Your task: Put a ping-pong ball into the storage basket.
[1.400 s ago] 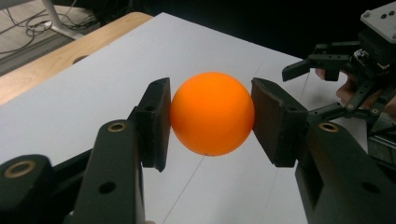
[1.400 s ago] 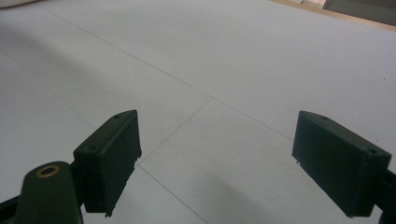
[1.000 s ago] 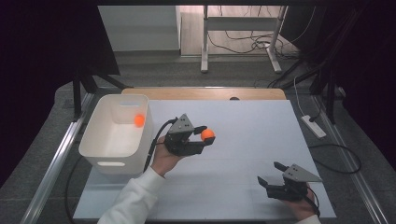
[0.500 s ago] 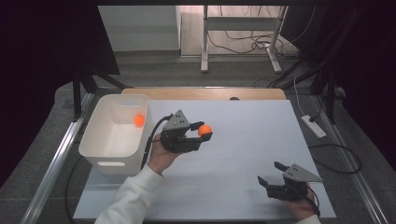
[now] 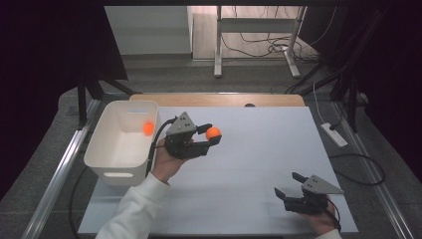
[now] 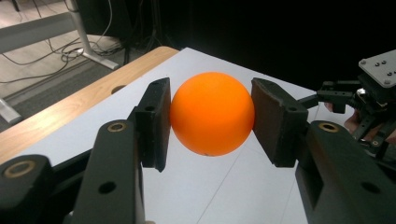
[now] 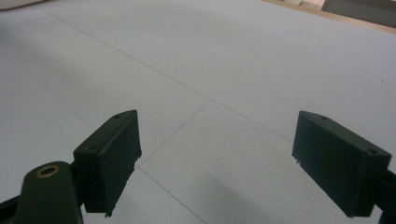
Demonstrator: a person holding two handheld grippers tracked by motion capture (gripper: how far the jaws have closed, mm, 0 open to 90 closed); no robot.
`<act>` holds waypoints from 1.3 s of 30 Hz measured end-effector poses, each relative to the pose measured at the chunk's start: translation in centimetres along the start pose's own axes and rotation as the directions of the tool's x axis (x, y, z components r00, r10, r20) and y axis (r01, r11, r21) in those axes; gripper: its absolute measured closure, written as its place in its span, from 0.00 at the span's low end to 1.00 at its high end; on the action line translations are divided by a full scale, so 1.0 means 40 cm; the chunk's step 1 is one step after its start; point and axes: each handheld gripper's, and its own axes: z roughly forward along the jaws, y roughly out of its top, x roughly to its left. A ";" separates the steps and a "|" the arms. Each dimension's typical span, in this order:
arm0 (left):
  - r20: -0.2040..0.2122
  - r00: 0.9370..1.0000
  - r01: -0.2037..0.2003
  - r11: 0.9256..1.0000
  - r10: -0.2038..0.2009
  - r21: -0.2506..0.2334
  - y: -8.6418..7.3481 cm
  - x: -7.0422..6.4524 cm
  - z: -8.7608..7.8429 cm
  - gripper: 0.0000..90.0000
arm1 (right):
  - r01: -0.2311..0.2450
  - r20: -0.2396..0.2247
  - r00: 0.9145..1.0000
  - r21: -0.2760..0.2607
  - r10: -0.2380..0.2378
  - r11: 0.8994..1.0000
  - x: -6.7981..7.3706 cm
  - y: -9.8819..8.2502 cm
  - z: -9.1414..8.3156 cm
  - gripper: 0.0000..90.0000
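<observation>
Your left tool [image 5: 213, 135] is clenched on an orange ball [image 5: 213, 133], held above the white desk [image 5: 259, 149] just beside the white bin [image 5: 107, 157]. The left gripper view shows both pads pressed against the ball's [image 6: 212, 113] sides, and your other tool farther off at the right edge. From above, a second orange ball [image 5: 148, 128] lies inside the bin. Your right tool [image 5: 288, 185] rests low near the desk's front right corner, jaws spread wide over bare desk surface [image 7: 224, 60].

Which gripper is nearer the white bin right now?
Left. The left gripper, shut on an orange ball, is just right of the white bin; the right gripper sits open at the table's near right corner.
</observation>
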 end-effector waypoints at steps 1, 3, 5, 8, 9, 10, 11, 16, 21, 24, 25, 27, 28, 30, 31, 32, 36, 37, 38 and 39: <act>-0.003 1.000 -0.003 1.000 0.003 0.000 0.002 0.002 -0.003 0.55 | 0.000 0.000 1.000 -0.001 0.000 1.000 0.000 0.000 0.000 0.17; -0.009 1.000 -0.006 1.000 0.006 0.001 0.006 0.004 -0.007 0.55 | -0.001 0.001 1.000 -0.001 0.001 1.000 0.000 0.000 0.000 0.17; -0.016 1.000 -0.014 1.000 0.014 0.002 0.013 0.006 -0.013 0.55 | -0.002 0.002 1.000 -0.002 0.002 1.000 0.000 0.000 0.000 0.17; -0.022 1.000 -0.013 1.000 0.013 -0.001 0.020 0.010 -0.018 0.55 | 0.000 0.007 1.000 0.002 0.000 1.000 0.000 0.000 -0.001 0.17; -0.023 1.000 -0.012 1.000 0.012 -0.004 0.022 0.012 -0.020 0.55 | -0.003 0.006 1.000 -0.001 0.003 1.000 0.000 0.000 -0.002 0.17; -0.023 1.000 -0.011 1.000 0.011 -0.005 0.024 0.014 -0.022 0.55 | -0.002 0.009 1.000 -0.001 0.002 1.000 0.000 0.000 -0.003 0.17; -0.024 1.000 -0.011 1.000 0.011 -0.006 0.025 0.016 -0.024 0.55 | -0.003 0.009 1.000 -0.001 0.003 1.000 0.000 0.000 -0.003 0.17; -0.043 0.999 -0.005 1.000 0.004 -0.016 0.029 0.029 -0.036 0.55 | -0.003 0.007 1.000 0.000 0.003 1.000 0.000 0.000 -0.002 0.17; -0.059 0.998 0.000 1.000 -0.001 -0.023 0.029 0.039 -0.047 0.55 | 0.000 0.007 1.000 -0.001 0.000 1.000 0.000 0.000 -0.003 0.17; -0.072 0.997 0.003 1.000 -0.005 -0.026 0.029 0.048 -0.054 0.55 | -0.001 0.007 1.000 -0.001 0.001 1.000 0.000 0.000 -0.002 0.17; -0.072 0.997 0.003 1.000 -0.005 -0.026 0.029 0.048 -0.054 0.55 | -0.001 0.007 1.000 -0.001 0.001 1.000 0.000 0.000 -0.002 0.17; -0.080 0.997 0.005 1.000 -0.007 -0.026 0.029 0.053 -0.057 0.55 | 0.000 0.008 1.000 0.000 0.000 1.000 0.000 0.000 -0.002 0.17; -0.085 0.996 0.007 1.000 -0.009 -0.028 0.029 0.055 -0.059 0.55 | 0.000 0.008 1.000 0.000 0.000 1.000 0.000 0.000 -0.002 0.17; -0.091 0.996 0.011 0.999 -0.014 -0.032 0.029 0.061 -0.061 0.55 | 0.000 0.005 1.000 -0.003 0.000 1.000 0.000 0.000 -0.002 0.17; -0.091 0.996 0.015 0.999 -0.018 -0.035 0.029 0.063 -0.062 0.55 | 0.002 0.005 1.000 -0.004 -0.002 1.000 0.000 0.000 -0.001 0.17; -0.091 0.996 0.018 0.999 -0.022 -0.037 0.029 0.066 -0.062 0.55 | 0.003 0.007 1.000 -0.003 -0.003 1.000 0.000 0.000 -0.001 0.17; -0.105 0.994 0.022 0.999 -0.026 -0.037 0.030 0.074 -0.064 0.55 | 0.003 0.005 1.000 -0.004 -0.003 1.000 0.001 0.000 -0.001 0.17; -0.110 0.994 0.022 0.999 -0.026 -0.036 0.030 0.076 -0.065 0.55 | 0.003 0.006 1.000 -0.004 -0.003 1.000 0.000 0.000 -0.001 0.17; -0.114 0.993 0.022 0.999 -0.026 -0.037 0.030 0.078 -0.066 0.55 | 0.003 0.007 1.000 -0.003 -0.003 1.000 0.000 0.000 -0.001 0.17; -0.118 0.993 0.023 0.999 -0.027 -0.037 0.030 0.081 -0.067 0.55 | 0.001 0.007 1.000 -0.002 -0.001 1.000 0.000 0.000 -0.001 0.17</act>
